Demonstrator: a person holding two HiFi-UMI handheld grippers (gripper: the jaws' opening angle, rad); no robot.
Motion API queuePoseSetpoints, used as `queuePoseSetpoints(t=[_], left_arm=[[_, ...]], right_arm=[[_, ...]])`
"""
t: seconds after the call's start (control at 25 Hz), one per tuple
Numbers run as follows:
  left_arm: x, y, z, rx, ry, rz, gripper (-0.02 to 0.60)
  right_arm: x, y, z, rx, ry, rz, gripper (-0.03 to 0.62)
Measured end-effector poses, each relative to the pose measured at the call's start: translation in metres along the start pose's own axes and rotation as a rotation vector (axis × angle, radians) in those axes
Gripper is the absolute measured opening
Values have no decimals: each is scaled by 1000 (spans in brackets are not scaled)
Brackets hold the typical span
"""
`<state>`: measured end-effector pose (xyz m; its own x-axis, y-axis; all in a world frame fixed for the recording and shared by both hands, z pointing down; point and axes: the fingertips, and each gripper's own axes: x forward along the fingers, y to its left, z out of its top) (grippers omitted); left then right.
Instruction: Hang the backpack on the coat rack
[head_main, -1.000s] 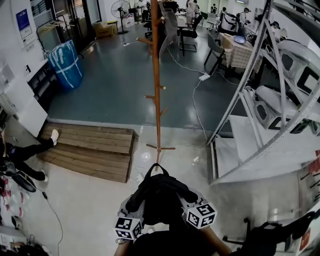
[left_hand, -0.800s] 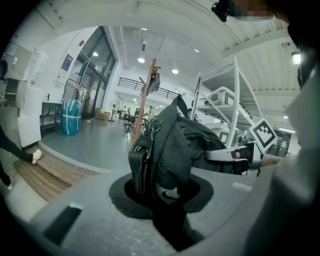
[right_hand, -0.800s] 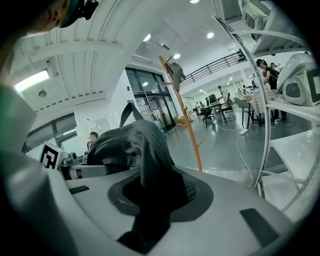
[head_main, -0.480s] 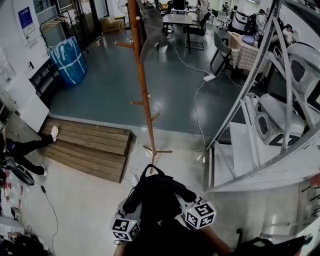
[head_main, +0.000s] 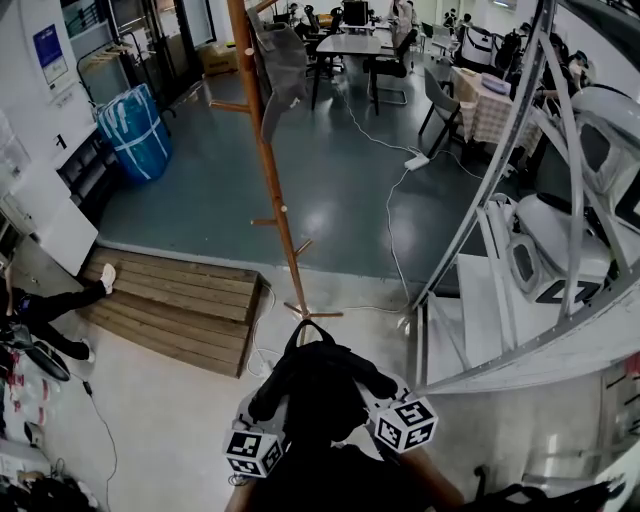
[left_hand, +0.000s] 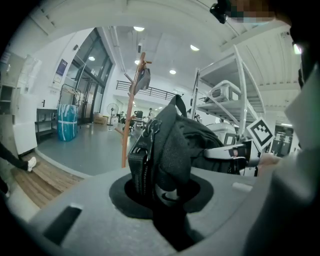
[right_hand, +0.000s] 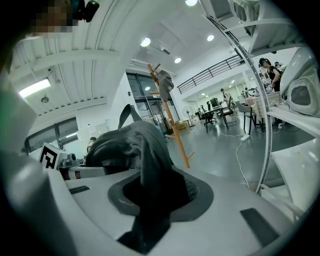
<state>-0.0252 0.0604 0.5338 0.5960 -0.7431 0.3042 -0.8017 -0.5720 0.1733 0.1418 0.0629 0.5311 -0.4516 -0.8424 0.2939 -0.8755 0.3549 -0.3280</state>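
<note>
A black backpack (head_main: 318, 388) hangs between my two grippers, its top loop (head_main: 305, 328) pointing toward the rack. My left gripper (head_main: 270, 432) is shut on the backpack's left side (left_hand: 160, 150), and my right gripper (head_main: 375, 410) is shut on its right side (right_hand: 145, 160). The wooden coat rack (head_main: 268, 170) stands just ahead, with a grey garment (head_main: 280, 65) hanging from an upper peg. The rack's pole (left_hand: 130, 112) shows left of the bag in the left gripper view, and the same pole (right_hand: 170, 117) shows right of the bag in the right gripper view.
A wooden pallet (head_main: 175, 300) lies on the floor to the left of the rack's base. White metal shelving (head_main: 520, 230) with white machine shells stands at the right. A white cable (head_main: 390, 235) runs across the floor. A blue wrapped bundle (head_main: 135, 125) stands far left.
Both grippers have carried the backpack forward toward the coat rack. The rack's base now sits much closer to the bag, and the pole has shifted leftward in the head view.
</note>
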Motion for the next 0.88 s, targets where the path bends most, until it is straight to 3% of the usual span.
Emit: queuePoseSetpoints(t=[0.36,0.88], left_arm=[[48,29,27,-5,-9,-1,94],[124,108,62,-21,-7,-28,94]], right_arm=[[53,-27,34,-19,-7,18,92],[152,-52,74,-11,11,-4,92]])
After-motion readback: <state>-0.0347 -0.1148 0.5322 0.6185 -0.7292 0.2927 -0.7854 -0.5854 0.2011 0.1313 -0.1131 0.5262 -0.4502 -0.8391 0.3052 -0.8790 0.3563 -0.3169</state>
